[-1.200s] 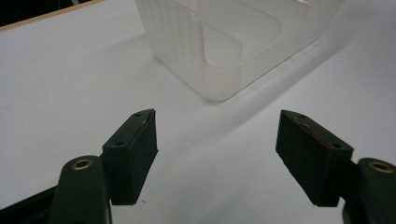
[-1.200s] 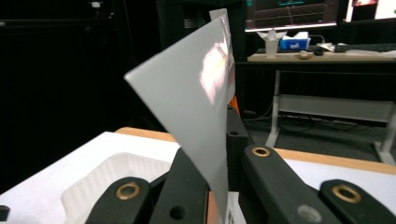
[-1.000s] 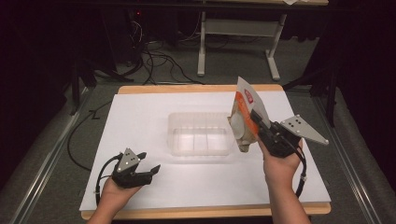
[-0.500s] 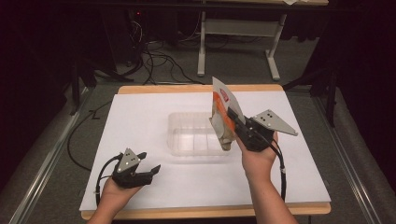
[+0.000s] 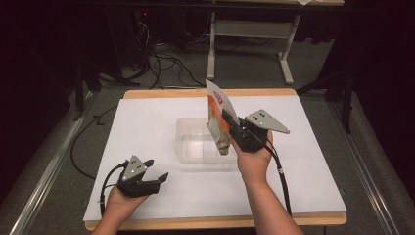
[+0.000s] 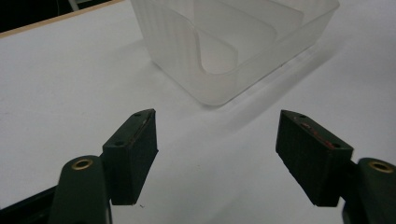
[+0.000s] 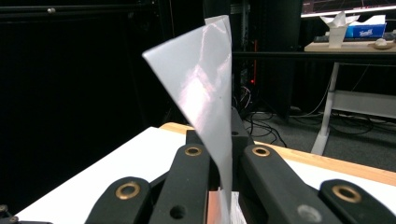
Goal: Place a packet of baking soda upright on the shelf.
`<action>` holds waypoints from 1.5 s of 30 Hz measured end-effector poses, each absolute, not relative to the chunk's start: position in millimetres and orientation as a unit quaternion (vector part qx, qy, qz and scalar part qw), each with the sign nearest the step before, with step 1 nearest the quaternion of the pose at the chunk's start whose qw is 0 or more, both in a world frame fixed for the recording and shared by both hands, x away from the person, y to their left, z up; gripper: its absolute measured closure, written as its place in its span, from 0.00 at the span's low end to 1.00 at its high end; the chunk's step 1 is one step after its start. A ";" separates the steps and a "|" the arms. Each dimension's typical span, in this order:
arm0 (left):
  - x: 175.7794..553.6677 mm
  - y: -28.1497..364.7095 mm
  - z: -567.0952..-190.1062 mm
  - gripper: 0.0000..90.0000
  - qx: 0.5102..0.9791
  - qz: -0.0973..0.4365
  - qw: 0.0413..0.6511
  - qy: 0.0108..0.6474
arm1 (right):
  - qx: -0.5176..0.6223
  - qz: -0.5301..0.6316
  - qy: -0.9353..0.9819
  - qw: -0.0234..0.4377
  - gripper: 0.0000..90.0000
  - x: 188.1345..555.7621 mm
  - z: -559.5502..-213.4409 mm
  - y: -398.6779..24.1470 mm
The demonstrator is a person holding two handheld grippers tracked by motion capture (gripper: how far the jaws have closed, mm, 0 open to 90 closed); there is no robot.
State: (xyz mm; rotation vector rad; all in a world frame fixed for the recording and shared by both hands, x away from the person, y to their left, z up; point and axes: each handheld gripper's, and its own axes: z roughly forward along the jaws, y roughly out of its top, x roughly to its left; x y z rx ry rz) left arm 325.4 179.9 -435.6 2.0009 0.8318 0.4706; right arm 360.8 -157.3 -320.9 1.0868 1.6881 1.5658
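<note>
My right gripper (image 5: 230,122) is shut on a flat orange-and-white pouch (image 5: 218,115) and holds it upright, tilted, over the right half of a clear plastic bin (image 5: 188,147) in the middle of the white table. In the right gripper view the pouch (image 7: 205,88) rises as a silvery sheet from between the closed jaws. My left gripper (image 5: 155,177) rests low at the front left of the table, open and holding nothing. In the left gripper view its pads (image 6: 135,149) stand wide apart, facing the bin (image 6: 224,51).
The white table top (image 5: 147,127) has a wooden edge. Beyond it are a desk frame (image 5: 254,49) and floor cables (image 5: 161,63). A cable (image 5: 279,171) trails from the right gripper along the forearm. A far desk holds a tissue box (image 7: 366,30).
The right gripper has carried the pouch leftward, from beside the bin's right edge to above the bin. The left gripper has stayed put.
</note>
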 end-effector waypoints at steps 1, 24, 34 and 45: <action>325.3 179.8 -435.5 0.33 0.808 0.190 0.446 0.336 | 0.409 0.587 0.635 0.293 1.00 363.2 -322.0 -154.9; 325.4 180.0 -435.5 0.33 0.809 0.187 0.448 0.333 | 0.442 0.560 0.638 0.290 1.00 400.1 -346.9 -137.6; 325.3 179.8 -435.6 0.33 0.809 0.186 0.448 0.332 | 0.438 0.556 0.647 0.283 1.00 404.2 -354.3 -125.3; 325.0 178.5 -436.4 0.33 0.813 0.183 0.446 0.328 | 0.437 0.546 0.659 0.277 1.00 407.4 -364.6 -116.4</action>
